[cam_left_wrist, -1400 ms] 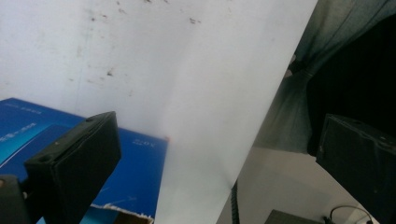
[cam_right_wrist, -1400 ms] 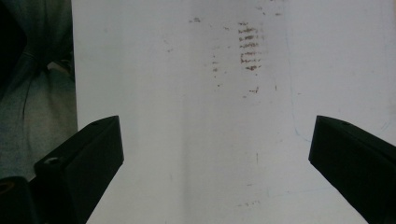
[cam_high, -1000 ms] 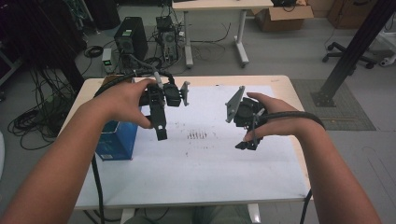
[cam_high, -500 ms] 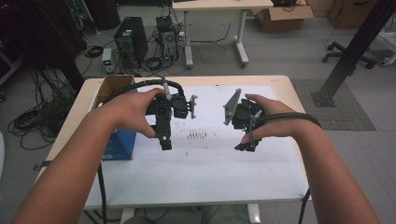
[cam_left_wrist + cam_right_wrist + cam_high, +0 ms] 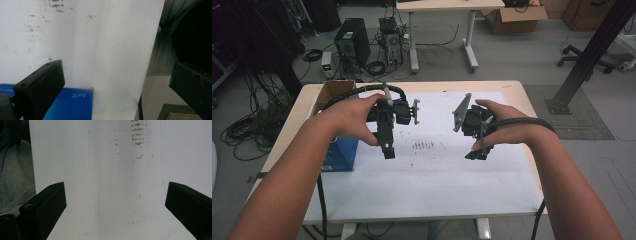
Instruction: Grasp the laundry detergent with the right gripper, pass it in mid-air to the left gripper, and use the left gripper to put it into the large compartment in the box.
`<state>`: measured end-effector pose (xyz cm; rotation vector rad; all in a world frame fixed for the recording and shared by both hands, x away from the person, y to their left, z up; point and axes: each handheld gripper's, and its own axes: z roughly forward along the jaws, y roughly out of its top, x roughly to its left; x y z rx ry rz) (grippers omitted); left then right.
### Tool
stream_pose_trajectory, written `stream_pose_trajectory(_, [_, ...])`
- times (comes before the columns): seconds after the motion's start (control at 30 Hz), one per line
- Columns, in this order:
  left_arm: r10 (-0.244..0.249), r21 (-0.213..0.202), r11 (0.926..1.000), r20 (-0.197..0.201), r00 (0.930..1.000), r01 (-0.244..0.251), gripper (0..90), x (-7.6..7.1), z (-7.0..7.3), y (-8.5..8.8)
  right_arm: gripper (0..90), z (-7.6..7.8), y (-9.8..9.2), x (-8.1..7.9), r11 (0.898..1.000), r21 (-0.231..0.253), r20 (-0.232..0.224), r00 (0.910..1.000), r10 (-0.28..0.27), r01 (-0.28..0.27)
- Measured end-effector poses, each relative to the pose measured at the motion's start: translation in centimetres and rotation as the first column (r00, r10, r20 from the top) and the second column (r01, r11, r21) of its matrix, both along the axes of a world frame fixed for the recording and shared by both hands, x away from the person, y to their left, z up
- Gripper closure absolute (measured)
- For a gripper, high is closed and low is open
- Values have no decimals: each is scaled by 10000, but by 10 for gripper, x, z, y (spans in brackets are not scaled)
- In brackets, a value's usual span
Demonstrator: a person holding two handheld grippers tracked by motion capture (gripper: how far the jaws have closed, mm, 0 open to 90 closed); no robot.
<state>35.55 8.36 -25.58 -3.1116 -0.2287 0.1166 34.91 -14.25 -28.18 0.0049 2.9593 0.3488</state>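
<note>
Overhead, a wooden worktop (image 5: 522, 92) carries a broad white paper sheet (image 5: 432, 180) marked with small brown specks (image 5: 423, 145). Both black hand-held grippers hover above it, well apart: the left gripper (image 5: 388, 150) just beside a blue cardboard box (image 5: 341, 152) at the sheet's left edge, the right gripper (image 5: 476, 154) opposite. Both sets of jaws stand wide open, empty.

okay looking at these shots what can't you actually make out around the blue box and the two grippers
- Blue box, high view: the left forearm covers most of it, so its full shape is hidden.
- Blue box, left gripper view: cut off by the bottom edge and partly behind a jaw; its print is too small to read.
- Cardboard box, high view: its contents are hidden by its walls and the cable.
- Right gripper, high view: the hand hides its body.
</note>
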Motion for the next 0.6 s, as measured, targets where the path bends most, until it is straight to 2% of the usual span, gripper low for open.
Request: stream_pose_trajectory(0.6, [-113, 34, 9999, -101, 9999, 113, 3, 4, -1, -4, 35, -2, -4, 3, 10000, 38, -102, 9999, -1, 2])
